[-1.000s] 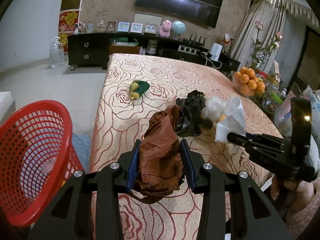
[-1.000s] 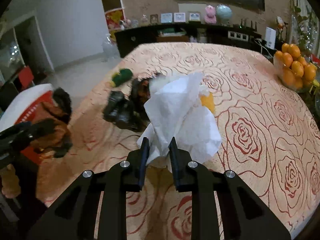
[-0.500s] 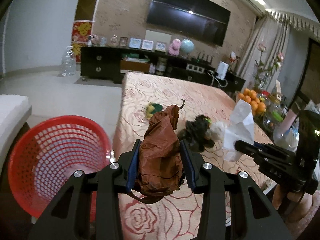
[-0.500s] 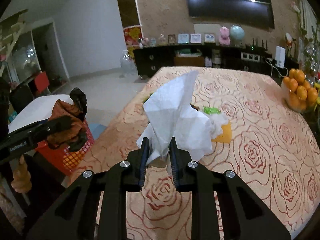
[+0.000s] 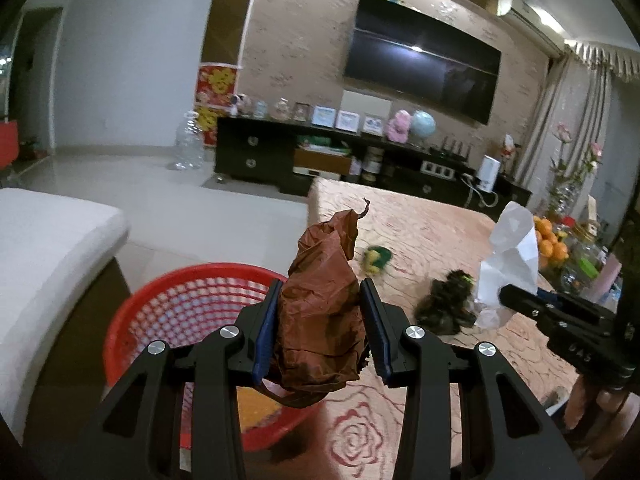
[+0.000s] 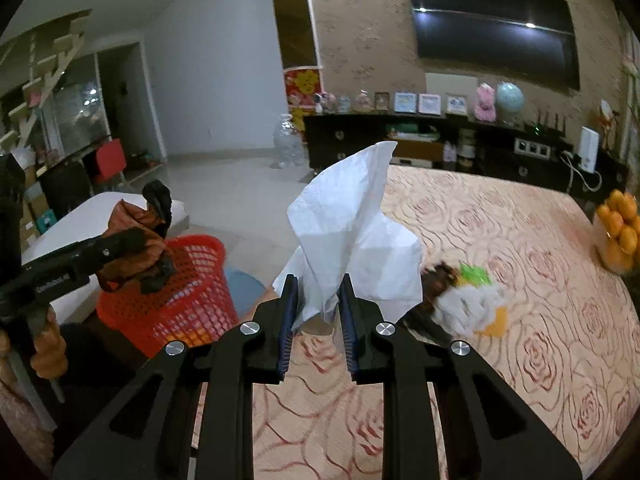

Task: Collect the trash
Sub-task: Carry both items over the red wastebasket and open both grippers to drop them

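My left gripper (image 5: 320, 286) is shut on a crumpled brown plastic bag (image 5: 320, 312) and holds it up over the near rim of a red mesh basket (image 5: 188, 308) on the floor left of the table. From the right wrist view that bag (image 6: 132, 236) hangs just above the basket (image 6: 180, 292). My right gripper (image 6: 318, 280) is shut on a white tissue (image 6: 352, 232), raised above the table's near left edge. On the rose-patterned tablecloth (image 6: 520, 240) remain a dark heap with white, green and yellow scraps (image 6: 468, 300) and a green-yellow wrapper (image 5: 376, 258).
A bowl of oranges (image 6: 618, 232) stands at the table's right edge. A white cushioned seat (image 5: 48, 248) lies left of the basket, and a blue mat (image 6: 244, 288) on the floor beside it. A dark cabinet (image 5: 280, 156) and a water bottle (image 5: 188, 148) stand far back.
Both grippers have risen off the table and swung left toward the red basket, still holding the brown bag and the tissue. The brown bag now hangs over the basket's rim.
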Demonstrator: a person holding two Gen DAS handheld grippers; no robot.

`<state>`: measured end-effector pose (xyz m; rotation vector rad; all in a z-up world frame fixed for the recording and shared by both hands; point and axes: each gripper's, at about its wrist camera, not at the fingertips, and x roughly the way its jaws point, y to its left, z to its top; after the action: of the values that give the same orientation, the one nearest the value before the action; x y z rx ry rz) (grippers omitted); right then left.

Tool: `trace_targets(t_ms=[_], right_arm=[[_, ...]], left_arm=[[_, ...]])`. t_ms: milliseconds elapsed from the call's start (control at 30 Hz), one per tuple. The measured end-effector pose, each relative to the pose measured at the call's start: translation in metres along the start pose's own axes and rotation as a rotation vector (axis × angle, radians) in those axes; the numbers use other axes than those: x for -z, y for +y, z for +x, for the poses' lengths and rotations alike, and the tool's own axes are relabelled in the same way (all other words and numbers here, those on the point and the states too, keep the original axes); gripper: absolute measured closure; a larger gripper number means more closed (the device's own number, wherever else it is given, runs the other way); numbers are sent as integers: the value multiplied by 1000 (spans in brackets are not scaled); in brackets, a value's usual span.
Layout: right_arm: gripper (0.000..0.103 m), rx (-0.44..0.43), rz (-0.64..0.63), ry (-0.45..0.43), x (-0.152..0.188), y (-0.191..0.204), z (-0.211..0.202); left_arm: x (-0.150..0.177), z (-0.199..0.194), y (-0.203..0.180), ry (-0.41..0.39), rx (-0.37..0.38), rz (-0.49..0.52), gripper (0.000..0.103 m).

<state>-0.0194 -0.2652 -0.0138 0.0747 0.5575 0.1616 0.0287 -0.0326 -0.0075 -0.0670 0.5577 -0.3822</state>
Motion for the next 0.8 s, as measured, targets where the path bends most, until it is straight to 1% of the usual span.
trace_targets(t_ms=[233,400,500,667,800], right_arm=[[82,-54,-51,-8,-21,34,17],[82,-89,-69,4,-31,53,35],[82,-115,-78,19,-35,62,47],[82,-162,-105,57,-38,82,71],[82,-182,-130,83,-36,96,85]], left_arm=[[-4,-8,24,-13,-81,-29,65],[-6,-8,40,-10,-134,-67,65],[-5,-4,47,0,-170,-73,65],[-1,7,57,27,-191,-98,65],[2,15,65,45,-206,-109,65]])
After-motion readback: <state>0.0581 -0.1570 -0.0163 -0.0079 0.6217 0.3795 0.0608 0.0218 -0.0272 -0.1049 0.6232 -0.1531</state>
